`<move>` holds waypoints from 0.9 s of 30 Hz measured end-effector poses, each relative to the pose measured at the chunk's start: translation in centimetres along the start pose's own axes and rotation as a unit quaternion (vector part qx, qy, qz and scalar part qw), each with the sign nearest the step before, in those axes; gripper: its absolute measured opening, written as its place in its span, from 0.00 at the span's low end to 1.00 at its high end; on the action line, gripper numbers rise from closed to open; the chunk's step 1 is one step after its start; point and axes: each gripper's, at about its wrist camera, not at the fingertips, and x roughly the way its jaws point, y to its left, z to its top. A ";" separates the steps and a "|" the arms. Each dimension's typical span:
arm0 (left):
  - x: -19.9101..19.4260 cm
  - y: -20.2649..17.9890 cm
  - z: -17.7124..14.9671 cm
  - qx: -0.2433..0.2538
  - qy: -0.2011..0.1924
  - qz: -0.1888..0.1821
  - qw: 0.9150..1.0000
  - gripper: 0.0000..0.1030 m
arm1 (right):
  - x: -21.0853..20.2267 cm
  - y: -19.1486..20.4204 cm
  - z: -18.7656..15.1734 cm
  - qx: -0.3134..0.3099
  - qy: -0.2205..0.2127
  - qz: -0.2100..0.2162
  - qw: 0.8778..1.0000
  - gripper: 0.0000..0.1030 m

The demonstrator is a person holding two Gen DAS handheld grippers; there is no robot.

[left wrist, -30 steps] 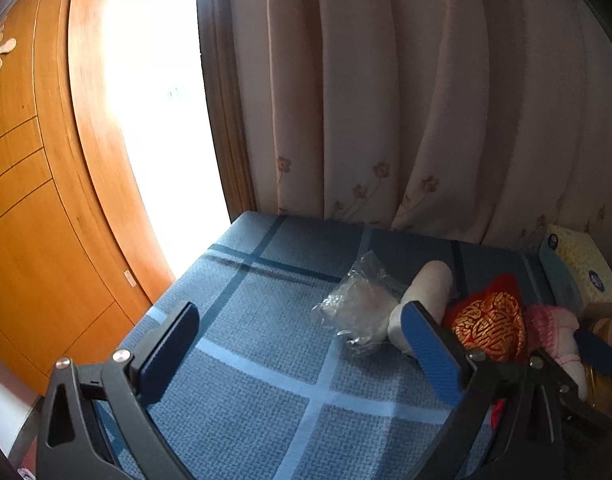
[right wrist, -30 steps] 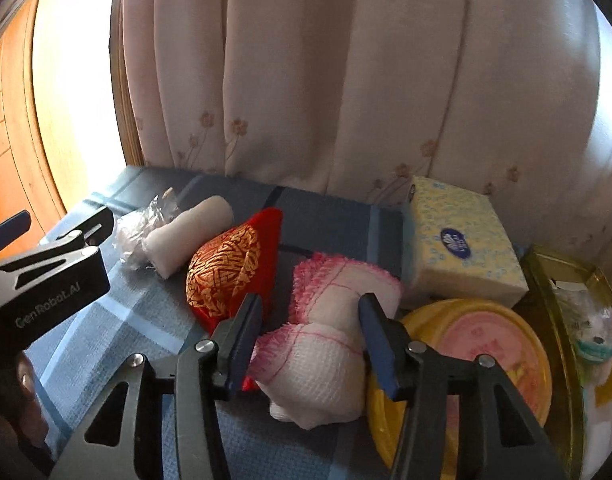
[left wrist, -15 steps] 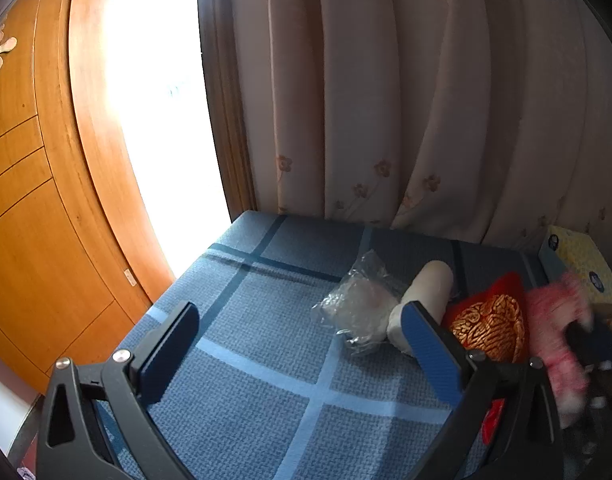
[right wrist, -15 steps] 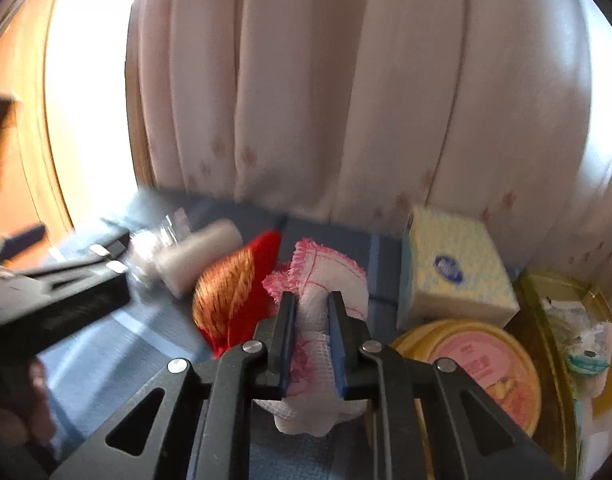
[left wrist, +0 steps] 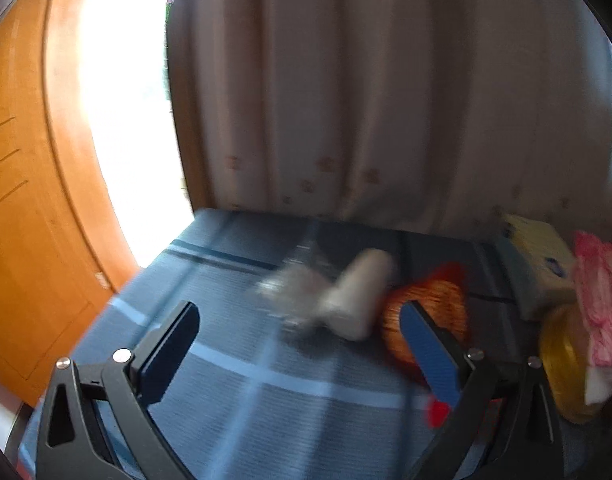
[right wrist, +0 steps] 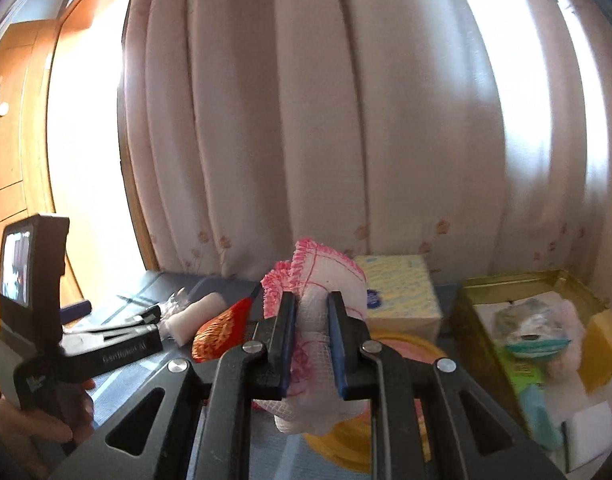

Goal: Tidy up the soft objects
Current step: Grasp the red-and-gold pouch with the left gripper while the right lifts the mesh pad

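My right claw [right wrist: 311, 344] is clamped on the white gauze cloth with pink stitched edging [right wrist: 320, 280], squeezing it into a narrow waist between the blue pads, and the bundle hangs clear of the blue checked counter [left wrist: 234, 364], above the round yellow tin with the pink lid [right wrist: 390, 346]. What worries me is how little I have pinched: the cloth is loose and folded, so an outer layer could slide free and the whole bundle unroll or drop onto the tin. Its dangling end could also drag across the red and gold embroidered pouch [right wrist: 222, 334] or catch the rim of the gold tray [right wrist: 472, 320] full of soft odds and ends to my right. My left claw [left wrist: 302, 350] hangs wide apart and empty over the counter, close to the white rolled cloth [left wrist: 356, 300], and a careless swing could knock that roll away
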 end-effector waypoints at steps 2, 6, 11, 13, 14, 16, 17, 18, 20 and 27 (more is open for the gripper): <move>0.0 -1.6 -0.1 0.017 0.007 -0.010 1.000 0.94 | -0.2 -0.4 0.0 0.004 -0.004 -0.006 1.000 0.17; 0.5 -4.8 -0.2 0.046 0.025 -0.020 0.998 0.94 | -0.4 -1.2 0.0 0.012 -0.010 -0.012 1.000 0.17; 2.6 -7.5 -0.1 0.070 0.073 -0.014 0.995 0.84 | -0.1 -1.7 -0.1 0.017 0.005 -0.018 1.000 0.17; 4.0 -7.5 -0.2 0.069 0.104 -0.013 0.992 0.79 | 0.2 -1.9 0.1 0.015 0.011 -0.023 1.000 0.17; 4.5 -7.6 -0.3 0.066 0.118 -0.016 0.991 0.76 | 0.5 -1.9 0.1 0.012 0.016 -0.026 0.999 0.18; 5.2 -7.6 -0.5 0.062 0.140 -0.021 0.988 0.69 | 1.1 -2.0 0.1 0.011 0.026 -0.031 0.999 0.17; 5.1 -7.5 -0.5 0.058 0.140 -0.029 0.988 0.62 | 1.2 -2.1 0.1 0.012 0.028 -0.031 0.999 0.17; 5.1 -7.5 -0.6 0.057 0.141 -0.040 0.988 0.54 | 1.2 -2.2 0.1 0.013 0.030 -0.032 0.999 0.17; 4.8 -7.6 -0.7 0.059 0.140 -0.049 0.987 0.47 | 1.3 -2.2 0.1 0.013 0.031 -0.036 0.999 0.18; 3.4 -7.0 -0.4 0.043 0.108 -0.063 0.991 0.24 | 0.9 -1.8 0.2 0.012 0.036 -0.045 0.998 0.17</move>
